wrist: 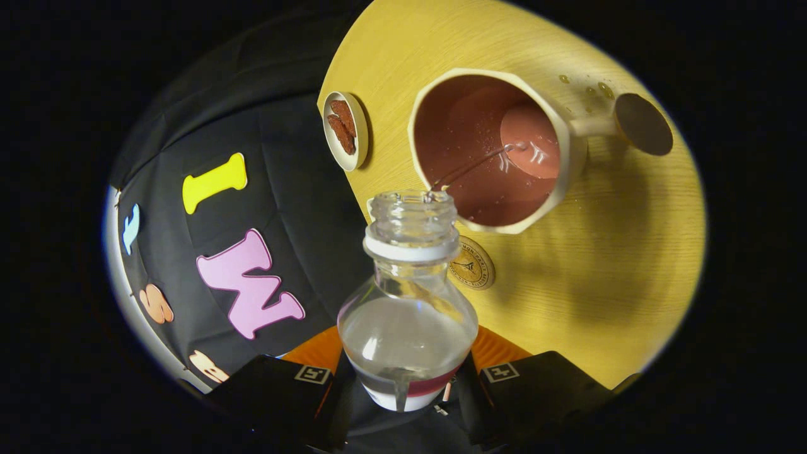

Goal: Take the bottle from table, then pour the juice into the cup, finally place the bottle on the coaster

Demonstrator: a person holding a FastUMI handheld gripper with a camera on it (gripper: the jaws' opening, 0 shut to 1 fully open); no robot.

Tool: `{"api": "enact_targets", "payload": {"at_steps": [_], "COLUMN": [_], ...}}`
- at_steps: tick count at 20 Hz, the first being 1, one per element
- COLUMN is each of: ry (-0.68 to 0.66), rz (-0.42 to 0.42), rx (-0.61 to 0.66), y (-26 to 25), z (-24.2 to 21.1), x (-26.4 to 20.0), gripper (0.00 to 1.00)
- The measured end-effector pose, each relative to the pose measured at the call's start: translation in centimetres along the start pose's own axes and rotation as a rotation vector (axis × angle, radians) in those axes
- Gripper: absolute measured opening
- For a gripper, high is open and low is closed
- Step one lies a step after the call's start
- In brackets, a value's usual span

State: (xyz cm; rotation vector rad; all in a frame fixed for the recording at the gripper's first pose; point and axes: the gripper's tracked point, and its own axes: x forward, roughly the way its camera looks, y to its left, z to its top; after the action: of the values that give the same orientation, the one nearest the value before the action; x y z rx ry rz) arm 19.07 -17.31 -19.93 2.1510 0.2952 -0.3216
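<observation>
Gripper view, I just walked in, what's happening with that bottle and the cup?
A hand-held gripper has its jaws shut on a clear bottle, tipped toward a cream cup on the wooden table. A thin stream of clear liquid runs from the open mouth into the cup's reddish-brown inside, so pouring is under way. The bottle is still partly full. A round coaster lies by the cup, just beyond the bottle's neck, and a small dish of reddish-brown pieces sits farther off.
</observation>
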Motion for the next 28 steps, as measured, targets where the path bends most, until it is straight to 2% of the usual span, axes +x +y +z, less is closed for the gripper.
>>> {"api": "enact_targets", "payload": {"at_steps": [3,28], "ry": [0.001,0.075], "rz": [0.018,0.069], "rx": [0.077,0.444], "y": [0.4,4.9], "z": [-0.1,-1.2], "x": [-0.2,-1.9], "gripper": [0.72,0.72]}}
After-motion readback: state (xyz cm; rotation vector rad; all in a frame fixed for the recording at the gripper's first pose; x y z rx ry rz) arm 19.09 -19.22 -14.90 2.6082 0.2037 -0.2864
